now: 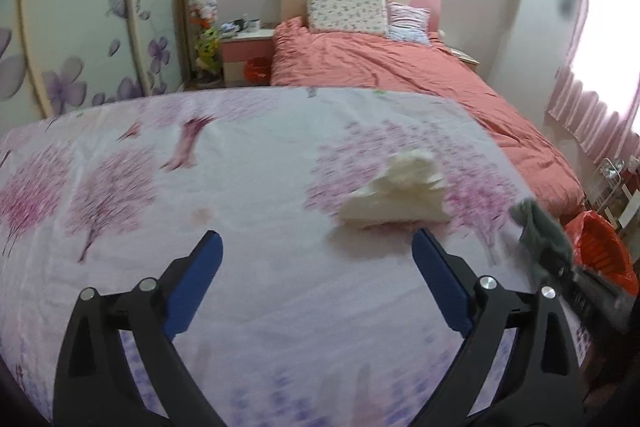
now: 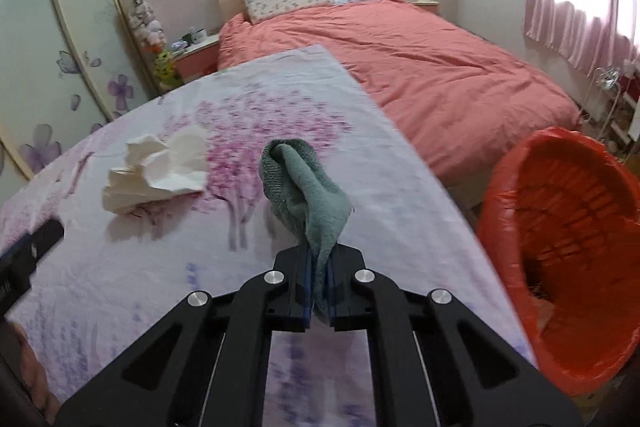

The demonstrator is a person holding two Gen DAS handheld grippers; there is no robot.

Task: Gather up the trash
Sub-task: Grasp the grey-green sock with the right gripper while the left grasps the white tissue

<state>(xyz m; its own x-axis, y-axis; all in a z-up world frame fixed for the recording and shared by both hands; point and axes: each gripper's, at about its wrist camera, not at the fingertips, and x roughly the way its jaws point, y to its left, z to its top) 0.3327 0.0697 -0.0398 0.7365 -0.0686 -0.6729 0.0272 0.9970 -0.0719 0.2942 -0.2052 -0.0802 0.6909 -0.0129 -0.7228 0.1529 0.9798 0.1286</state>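
While the right gripper point(image 2: 318, 291) reaches up from the bottom centre of its own view with its jaws pinched tight on a grey-green cloth point(image 2: 306, 195), the cloth stands up out of the fingers and curls over at its top, held above the flowered sheet point(image 2: 120, 267). To the right of it in that frame sits a red bin point(image 2: 560, 227), lined with a red bag and tilted so its mouth faces the camera, close beside the edge of the sheet. A crumpled white tissue point(image 2: 154, 173) lies on the sheet at the left middle of the frame, well apart from the cloth. In the left wrist view the left gripper point(image 1: 316, 251) rises from the bottom edge with its blue-padded jaws spread wide and holding nothing, hovering low over the sheet; the tissue point(image 1: 396, 193) lies just beyond the right fingertip, slightly right of centre. At the right edge the cloth point(image 1: 540, 231) shows blurred, with the bin point(image 1: 604, 247) behind it. A pink bed point(image 1: 400, 75) fills the upper middle.
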